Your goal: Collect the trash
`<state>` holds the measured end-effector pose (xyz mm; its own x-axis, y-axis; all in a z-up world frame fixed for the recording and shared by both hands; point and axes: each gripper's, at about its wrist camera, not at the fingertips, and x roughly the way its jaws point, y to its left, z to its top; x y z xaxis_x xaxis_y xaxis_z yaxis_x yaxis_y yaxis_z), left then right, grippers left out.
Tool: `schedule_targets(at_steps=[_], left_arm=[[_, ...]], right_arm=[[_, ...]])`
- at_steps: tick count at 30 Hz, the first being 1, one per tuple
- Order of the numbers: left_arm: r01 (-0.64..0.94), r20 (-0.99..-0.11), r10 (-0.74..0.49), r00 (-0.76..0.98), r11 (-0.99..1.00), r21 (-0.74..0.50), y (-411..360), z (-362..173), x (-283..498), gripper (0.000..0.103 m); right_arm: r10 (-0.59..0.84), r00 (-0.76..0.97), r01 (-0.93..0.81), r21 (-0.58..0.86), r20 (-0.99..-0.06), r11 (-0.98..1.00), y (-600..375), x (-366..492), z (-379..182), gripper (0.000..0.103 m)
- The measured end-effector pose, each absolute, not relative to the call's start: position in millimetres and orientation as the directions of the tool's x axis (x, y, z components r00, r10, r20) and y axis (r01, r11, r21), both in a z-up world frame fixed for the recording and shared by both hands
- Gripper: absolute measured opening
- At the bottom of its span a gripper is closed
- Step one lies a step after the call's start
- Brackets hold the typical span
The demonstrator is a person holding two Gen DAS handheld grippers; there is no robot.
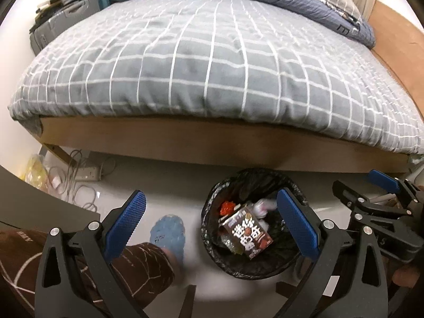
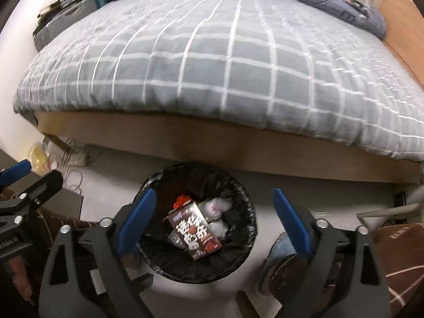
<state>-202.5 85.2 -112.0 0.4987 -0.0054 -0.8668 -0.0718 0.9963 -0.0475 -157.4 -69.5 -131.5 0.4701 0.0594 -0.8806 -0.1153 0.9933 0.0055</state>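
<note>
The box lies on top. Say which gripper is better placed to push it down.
Right, probably: right gripper is open, centred over the box in the bin; left gripper sits off toward the rim.

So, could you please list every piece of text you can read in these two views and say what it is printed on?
Brown carton in the black-lined trash bin: large white Chinese characters, too blurred and tilted to read with confidence.
Brown sleeve: small white lettering, too small to read.
Left hand-held gripper body, seen from the right wrist view: a white label cut off at the frame edge, unreadable.
Blue slipper: a faint mark, illegible.
</note>
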Motion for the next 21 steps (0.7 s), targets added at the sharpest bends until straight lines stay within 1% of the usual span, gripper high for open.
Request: schedule_targets(at_steps=[3, 10, 21], left_arm=[[-0.062, -0.852, -0.019, 0.524, 0.996, -0.061, 82.8, -96.3, -204.0, 0.097], [-0.028, -0.821, -0.044, 0.570, 0.997, -0.072, 69.3, -65.6, -208.4, 0.097], [-0.007, -0.819, -0.050, 0.571, 0.998, -0.066, 56.4, -59.5, -219.4, 0.097]], right_arm=[[0.057, 0.518, -0.099, 0.006, -0.854, 0.995, -81.2, -159.8, -111.1, 0.096], [0.052, 0.590, -0.092, -0.003, -0.806, 0.996, -93.4, -163.8, -74.2, 0.096], [0.064, 0.599, -0.079, 0.020, -0.798, 0.997, -106.7, -175.6, -65.6, 0.096]])
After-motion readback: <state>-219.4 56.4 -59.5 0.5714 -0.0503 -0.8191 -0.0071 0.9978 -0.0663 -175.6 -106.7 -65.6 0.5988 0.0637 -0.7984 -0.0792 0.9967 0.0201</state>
